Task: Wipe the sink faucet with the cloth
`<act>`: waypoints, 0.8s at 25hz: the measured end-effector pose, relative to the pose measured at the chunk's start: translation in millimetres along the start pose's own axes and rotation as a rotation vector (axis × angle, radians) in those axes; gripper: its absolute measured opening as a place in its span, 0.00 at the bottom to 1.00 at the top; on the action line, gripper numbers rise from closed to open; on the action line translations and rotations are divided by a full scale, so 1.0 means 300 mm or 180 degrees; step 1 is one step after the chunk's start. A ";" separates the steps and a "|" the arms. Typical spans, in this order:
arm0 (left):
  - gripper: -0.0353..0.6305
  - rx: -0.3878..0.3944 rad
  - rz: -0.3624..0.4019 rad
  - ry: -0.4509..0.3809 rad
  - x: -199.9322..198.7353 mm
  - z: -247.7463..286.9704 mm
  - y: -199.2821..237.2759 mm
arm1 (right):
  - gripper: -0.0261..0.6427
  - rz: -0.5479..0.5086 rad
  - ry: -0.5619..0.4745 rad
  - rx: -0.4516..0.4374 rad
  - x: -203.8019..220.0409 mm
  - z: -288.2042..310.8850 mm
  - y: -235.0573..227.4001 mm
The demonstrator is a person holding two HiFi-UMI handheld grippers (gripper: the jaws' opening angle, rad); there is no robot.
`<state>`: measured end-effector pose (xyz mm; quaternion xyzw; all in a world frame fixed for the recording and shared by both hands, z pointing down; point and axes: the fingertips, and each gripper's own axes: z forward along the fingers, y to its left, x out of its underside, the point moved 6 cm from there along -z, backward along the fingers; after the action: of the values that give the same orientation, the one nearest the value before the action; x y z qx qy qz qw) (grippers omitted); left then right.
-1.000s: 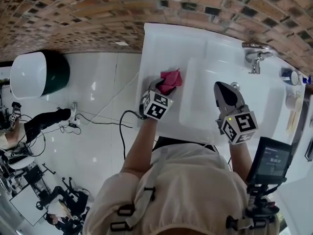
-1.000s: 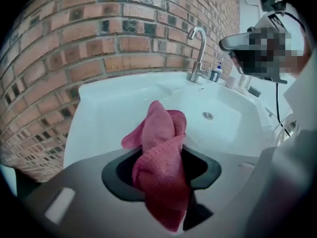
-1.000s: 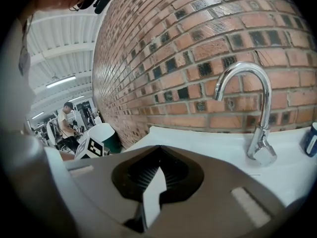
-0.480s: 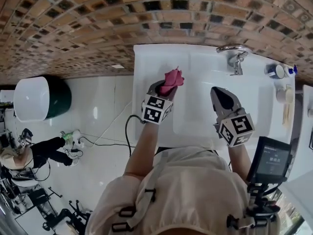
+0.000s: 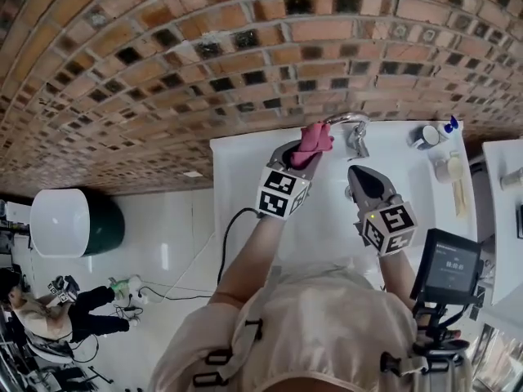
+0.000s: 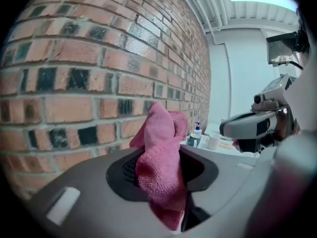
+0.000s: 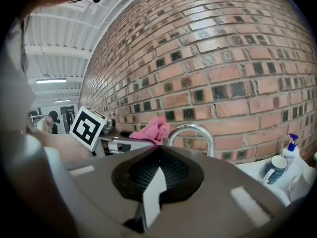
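Note:
My left gripper (image 5: 304, 150) is shut on a pink cloth (image 5: 314, 137), which bunches up out of the jaws. It holds the cloth high, right beside the arched chrome faucet (image 5: 353, 127) at the back of the white sink (image 5: 245, 178); whether cloth and spout touch I cannot tell. In the left gripper view the cloth (image 6: 161, 162) fills the gap of the left gripper (image 6: 161, 157). My right gripper (image 5: 354, 174) hovers over the basin just in front of the faucet, shut and empty. The right gripper view shows the right gripper (image 7: 158, 150), the faucet (image 7: 194, 131) and the cloth (image 7: 151, 128) left of it.
A brick wall (image 5: 204, 64) rises straight behind the sink. A soap bottle (image 7: 291, 148) and a cup (image 7: 274, 168) stand on the ledge right of the faucet. A device with a screen (image 5: 448, 269) hangs at my right side. A white bin (image 5: 57, 221) stands on the floor at left.
Both grippers have risen and moved back toward the wall. The left one has carried the cloth from the sink's left side up to the faucet spout.

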<state>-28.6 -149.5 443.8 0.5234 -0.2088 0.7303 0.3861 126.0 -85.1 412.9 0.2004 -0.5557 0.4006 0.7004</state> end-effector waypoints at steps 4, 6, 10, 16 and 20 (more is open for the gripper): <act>0.28 0.0109 0.0104 -0.0238 -0.155 0.053 -0.066 | 0.02 -0.0017 0.0008 0.0020 -0.027 -0.032 -0.031; 0.28 0.0251 0.0157 -0.0288 -0.216 0.107 -0.096 | 0.02 -0.0017 -0.0019 0.0072 -0.038 -0.046 -0.056; 0.28 0.0395 0.0246 -0.0159 -0.259 0.213 -0.129 | 0.02 -0.0003 -0.0054 0.0104 -0.048 -0.058 -0.084; 0.28 0.0295 0.0262 -0.0157 -0.258 0.257 -0.107 | 0.02 0.0023 -0.0022 0.0091 -0.027 -0.063 -0.095; 0.28 0.0154 0.0165 -0.0184 -0.243 0.238 -0.074 | 0.02 0.0010 -0.0073 0.0101 -0.041 -0.073 -0.105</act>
<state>42.9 -211.7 400.2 0.5479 -0.2157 0.7294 0.3482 163.5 -92.1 400.0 0.2152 -0.5576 0.4081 0.6901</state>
